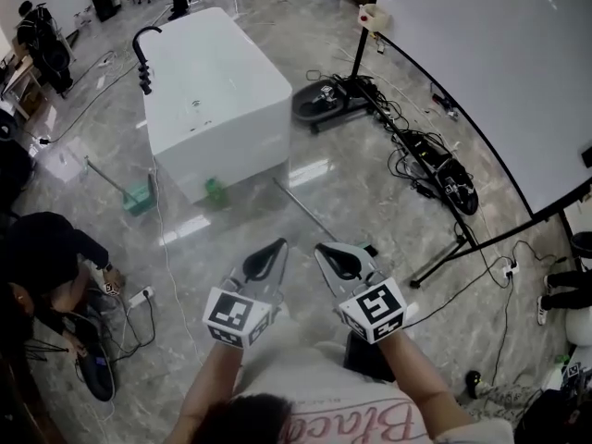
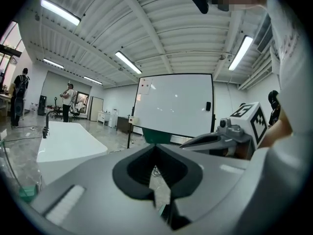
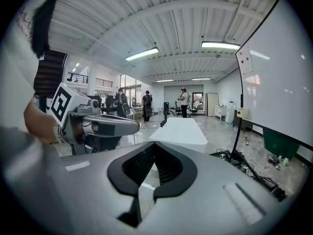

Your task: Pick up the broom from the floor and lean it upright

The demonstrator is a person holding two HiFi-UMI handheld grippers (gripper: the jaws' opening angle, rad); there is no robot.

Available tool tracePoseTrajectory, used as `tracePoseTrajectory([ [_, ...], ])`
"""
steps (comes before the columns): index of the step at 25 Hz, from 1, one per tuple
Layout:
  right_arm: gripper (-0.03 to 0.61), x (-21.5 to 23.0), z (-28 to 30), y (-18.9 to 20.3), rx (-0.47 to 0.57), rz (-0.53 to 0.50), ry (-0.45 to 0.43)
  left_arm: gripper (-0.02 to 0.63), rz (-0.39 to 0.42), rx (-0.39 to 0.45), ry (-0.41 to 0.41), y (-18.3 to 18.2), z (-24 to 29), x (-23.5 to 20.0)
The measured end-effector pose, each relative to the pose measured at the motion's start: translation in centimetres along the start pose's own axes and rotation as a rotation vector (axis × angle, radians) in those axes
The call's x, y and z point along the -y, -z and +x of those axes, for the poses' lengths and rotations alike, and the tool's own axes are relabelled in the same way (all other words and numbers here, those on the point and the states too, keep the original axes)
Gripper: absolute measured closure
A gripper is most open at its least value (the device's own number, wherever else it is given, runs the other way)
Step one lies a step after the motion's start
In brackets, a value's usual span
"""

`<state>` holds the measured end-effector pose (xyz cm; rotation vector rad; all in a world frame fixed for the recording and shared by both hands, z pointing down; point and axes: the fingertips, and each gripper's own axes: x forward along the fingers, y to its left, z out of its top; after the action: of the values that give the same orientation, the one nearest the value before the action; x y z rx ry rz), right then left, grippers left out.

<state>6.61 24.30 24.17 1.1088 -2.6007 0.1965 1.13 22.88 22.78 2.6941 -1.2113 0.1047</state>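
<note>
Plainly, both pairs of fingers are closed on nothing. The left gripper (image 1: 276,246) and the right gripper (image 1: 321,248) are held side by side, well short of the white bathtub (image 1: 217,100). What looks like the broom (image 1: 319,216), a thin pole, lies flat on the glossy floor (image 1: 356,176) off the bathtub's near right corner, between it and the right gripper. A green-headed tool (image 1: 139,198) sits by the bathtub's near left corner. A whiteboard (image 1: 499,63) stands to the bathtub's right.

The glossy floor (image 1: 351,185) is taken up by a white bathtub (image 1: 217,100), tangled cables (image 1: 435,160) and, seemingly, the green-headed broom (image 1: 139,198) laid flat.
</note>
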Motion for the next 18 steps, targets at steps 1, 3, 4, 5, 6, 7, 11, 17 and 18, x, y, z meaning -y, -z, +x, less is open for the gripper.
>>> tracePoseTrajectory([
  [1, 0.575, 0.3, 0.9, -0.2, -0.005, -0.002, 0.000, 0.614, -0.007, -0.004, 0.004, 0.0, 0.5, -0.8],
  [3, 0.577, 0.7, 2.5, -0.7, -0.014, -0.009, -0.002, 0.614, -0.016, -0.013, 0.012, 0.2, 1.2, -2.4],
  [4, 0.577, 0.9, 3.3, -0.8, -0.019, -0.011, -0.004, 0.614, -0.015, -0.018, 0.014, 0.3, 1.6, -3.0],
  [5, 0.577, 1.1, 4.0, -0.8, -0.025, -0.011, -0.007, 0.614, -0.012, -0.023, 0.016, 0.5, 2.0, -3.7],
  [6, 0.577, 1.3, 4.7, -0.8, -0.032, -0.009, -0.012, 0.614, -0.007, -0.028, 0.016, 0.7, 2.3, -4.2],
  [7, 0.577, 1.5, 5.4, -0.8, -0.041, -0.005, -0.018, 0.614, -0.007, -0.034, 0.015, 0.9, 2.6, -4.8],
  [11, 0.577, 2.1, 7.5, -0.5, -0.081, -0.017, -0.052, 0.614, -0.046, -0.056, 0.003, 1.4, 3.9, -6.8],
  [17, 0.577, 4.9, 10.5, 0.1, -0.146, -0.045, -0.065, 0.614, -0.085, -0.094, -0.017, 2.2, 6.5, -10.4],
  [18, 0.577, 5.6, 11.2, 0.0, -0.152, -0.046, -0.063, 0.614, -0.092, -0.102, -0.021, 2.3, 7.1, -11.2],
])
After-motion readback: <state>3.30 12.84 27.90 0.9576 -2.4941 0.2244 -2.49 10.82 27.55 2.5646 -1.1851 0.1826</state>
